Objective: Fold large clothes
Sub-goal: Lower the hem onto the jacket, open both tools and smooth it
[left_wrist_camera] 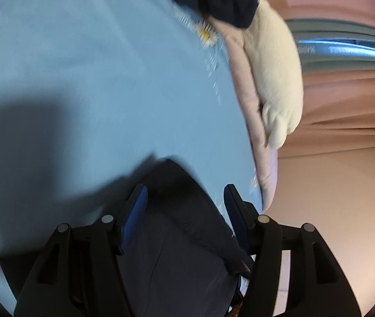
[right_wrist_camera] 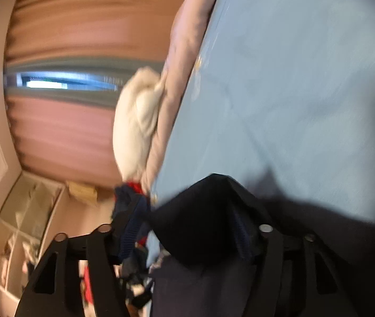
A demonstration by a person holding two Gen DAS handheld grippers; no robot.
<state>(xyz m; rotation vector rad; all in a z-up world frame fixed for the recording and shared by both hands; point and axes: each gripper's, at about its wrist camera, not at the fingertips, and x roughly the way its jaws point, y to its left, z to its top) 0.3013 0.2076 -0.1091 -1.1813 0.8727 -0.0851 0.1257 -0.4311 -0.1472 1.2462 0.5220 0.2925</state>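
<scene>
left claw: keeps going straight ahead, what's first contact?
Likely the dark navy garment already between the left claw fingers; past it, the light blue bedsheet. Blurred frame, so depth is uncertain.

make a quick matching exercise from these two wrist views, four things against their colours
Things:
1. bed sheet
2. garment between the left gripper fingers
3. plush bundle at the bed edge
4. curtain

Colours:
A. cream white
B. light blue
C. pinkish tan
D. dark navy

Pairs: 1-B, 2-D, 3-A, 4-C
</scene>
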